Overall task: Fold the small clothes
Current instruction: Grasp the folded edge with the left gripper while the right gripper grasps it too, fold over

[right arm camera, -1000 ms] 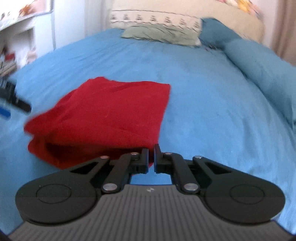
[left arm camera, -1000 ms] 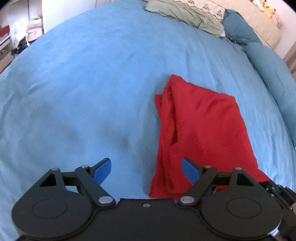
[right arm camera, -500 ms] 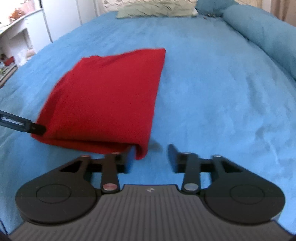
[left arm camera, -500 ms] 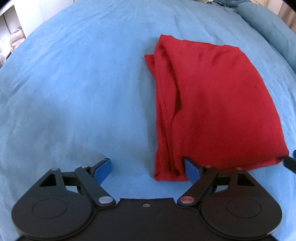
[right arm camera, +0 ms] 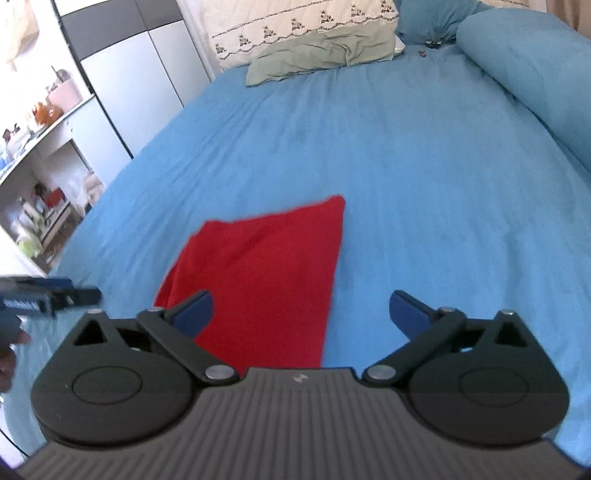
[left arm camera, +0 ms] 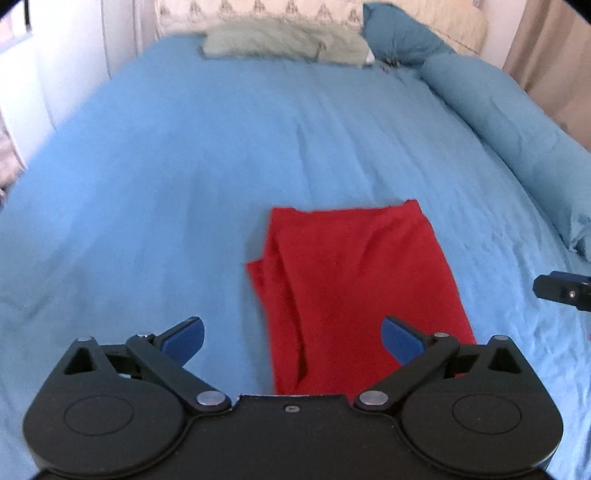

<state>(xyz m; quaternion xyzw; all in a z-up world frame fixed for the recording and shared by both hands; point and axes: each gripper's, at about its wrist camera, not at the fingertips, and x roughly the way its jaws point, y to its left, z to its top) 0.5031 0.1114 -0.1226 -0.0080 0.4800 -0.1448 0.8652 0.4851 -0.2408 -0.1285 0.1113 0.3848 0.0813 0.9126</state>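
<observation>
Left wrist view: one left gripper (left arm camera: pixel 291 338), jaws opening and spread wide, two blue pads (left arm camera: pixel 184 339), nothing pinched between them. One red garment (left arm camera: pixel 354 295), folded into a rough rectangle, lay flat on the blue bedspread (left arm camera: pixel 166 192) just ahead of the gripper, slightly toward its right finger; looser layered folds ran along the cloth's left edge. The pads were above the cloth and not touching it. One tip of the right gripper (left arm camera: pixel 561 291) poked in at the far right, apart from the garment.

Right wrist view: one right gripper (right arm camera: pixel 301 312), jaws also opening, wide, nothing between its fingers. Same single red garment (right arm camera: pixel 266 280) sat ahead and toward its left finger, right edge of the cloth roughly at the gripper's midline. Left gripper (right arm camera: pixel 48 295) showed at the left edge, blurred, beside the garment's left corner.

Far ahead of both grippers: one green pillow (right arm camera: pixel 325 51), one cream embroidered pillow (right arm camera: pixel 295 22), one blue bolster (right arm camera: pixel 532 81) off to the right. One shelf unit (right arm camera: pixel 40 147) with clutter to the left; items too small to count.
</observation>
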